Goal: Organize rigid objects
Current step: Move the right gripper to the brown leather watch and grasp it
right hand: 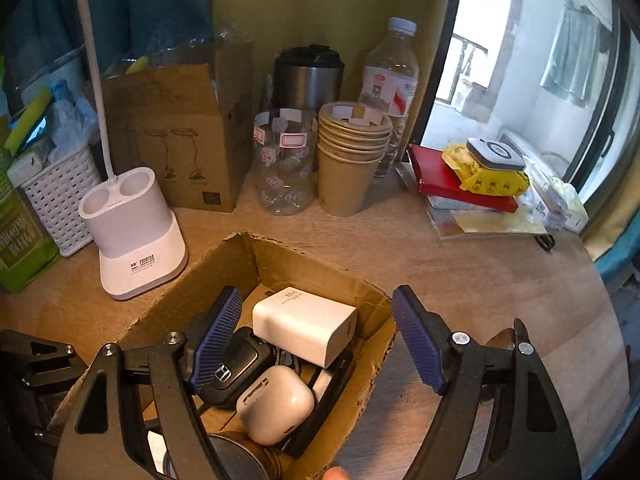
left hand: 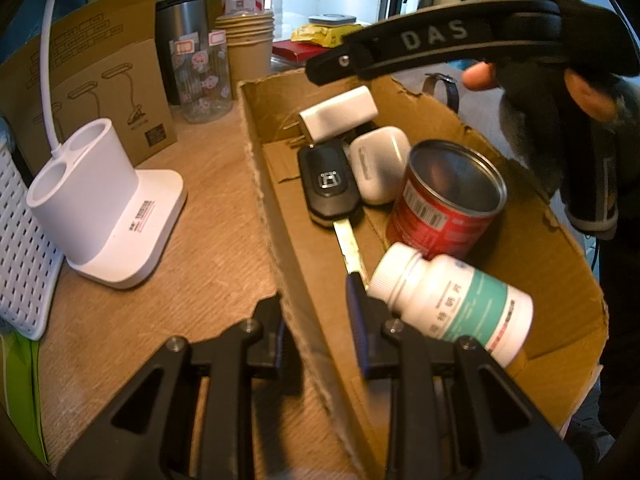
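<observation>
A wooden table (right hand: 460,280) stood by a bright window (right hand: 520,60). On it sat the cardboard box (right hand: 312,268), holding charger (right hand: 304,330), can (left hand: 444,200) and pill bottle (left hand: 452,300). The left gripper (left hand: 324,320) clenched the box's wall; the right gripper (right hand: 316,344) hung released above.
</observation>
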